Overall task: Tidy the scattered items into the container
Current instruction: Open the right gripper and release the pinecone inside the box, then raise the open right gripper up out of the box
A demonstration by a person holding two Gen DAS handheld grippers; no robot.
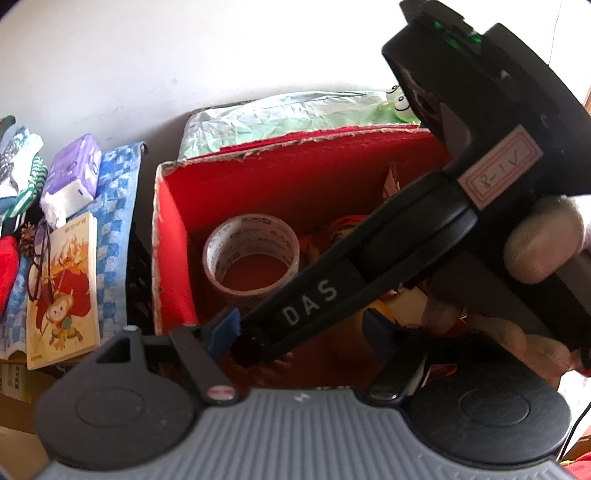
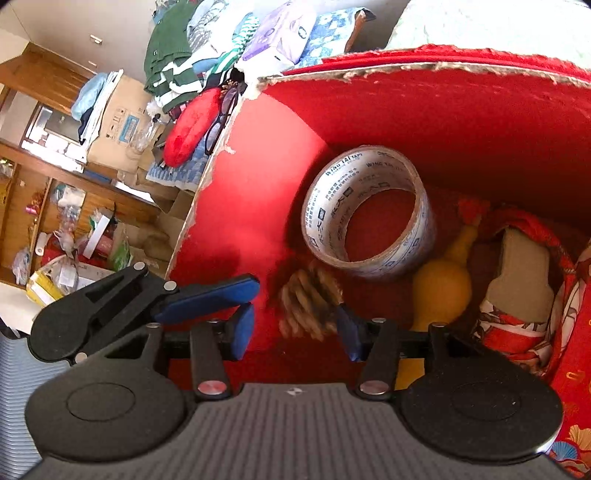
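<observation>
Jaws of both our grippers apart and empty, right gripper (image 2: 295,328) above rope coil (image 2: 308,304), left gripper (image 1: 301,332) over red box (image 1: 295,177), tape roll (image 2: 365,210) far inside.

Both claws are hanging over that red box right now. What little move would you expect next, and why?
Probably the right gripper lifts out of the red box and heads for the clutter outside. Its jaws stand apart around the rope coil without pressing it, so that item looks dropped off beside the tape roll. The glasses and tissue pack still lie outside.
</observation>
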